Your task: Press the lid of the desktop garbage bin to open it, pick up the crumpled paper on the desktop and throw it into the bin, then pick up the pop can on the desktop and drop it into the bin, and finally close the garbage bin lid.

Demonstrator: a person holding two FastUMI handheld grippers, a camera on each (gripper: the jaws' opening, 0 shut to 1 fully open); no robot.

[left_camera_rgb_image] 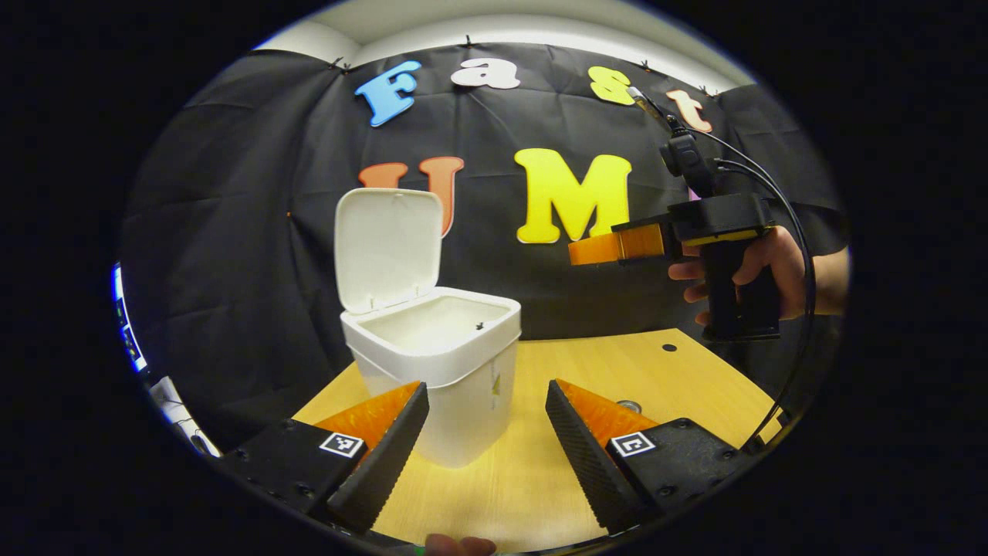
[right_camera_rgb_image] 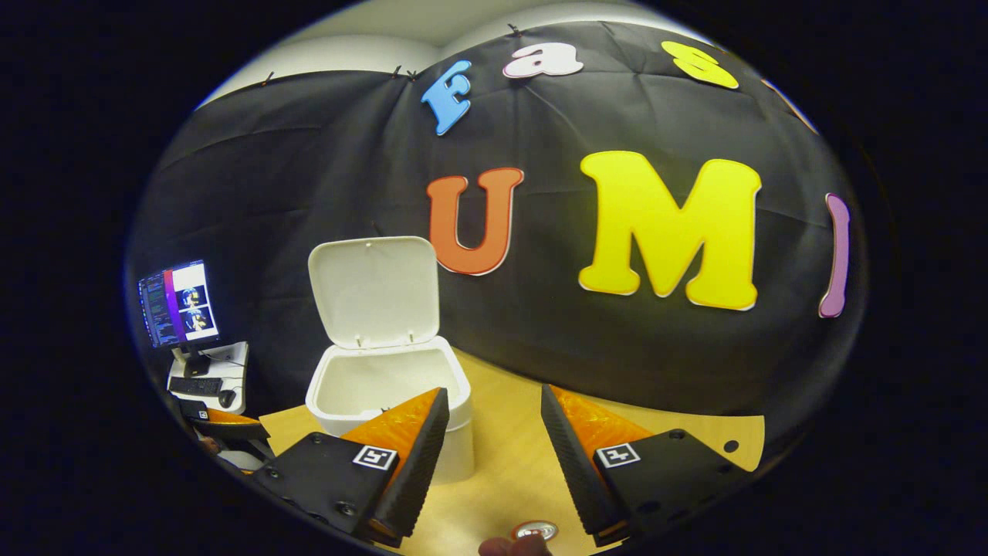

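Down at the very bottom edge of the right gripper view sits the pop can [right_camera_rgb_image: 534, 530], seen end-on by its silvery top, standing upright on the wooden surface [right_camera_rgb_image: 502, 471] just below and between the right gripper's [right_camera_rgb_image: 490, 455] wide-spread fingers, which hold nothing. So the can lies straight under that gripper, its long axis vertical, and a drop downward looks like the coming move. In the left gripper view the same can top [left_camera_rgb_image: 628, 405] peeks out just behind the left gripper's [left_camera_rgb_image: 486, 448] right finger; that gripper is also wide open and empty, hovering low in front of the garbage bin [left_camera_rgb_image: 440, 371]. The bin's lid [left_camera_rgb_image: 388, 249] stands tipped up and back, mouth open. I see no crumpled paper on the surface, so it is likely already in the bin. The right hand [left_camera_rgb_image: 745, 274] holds its gripper high, to the right of the bin.
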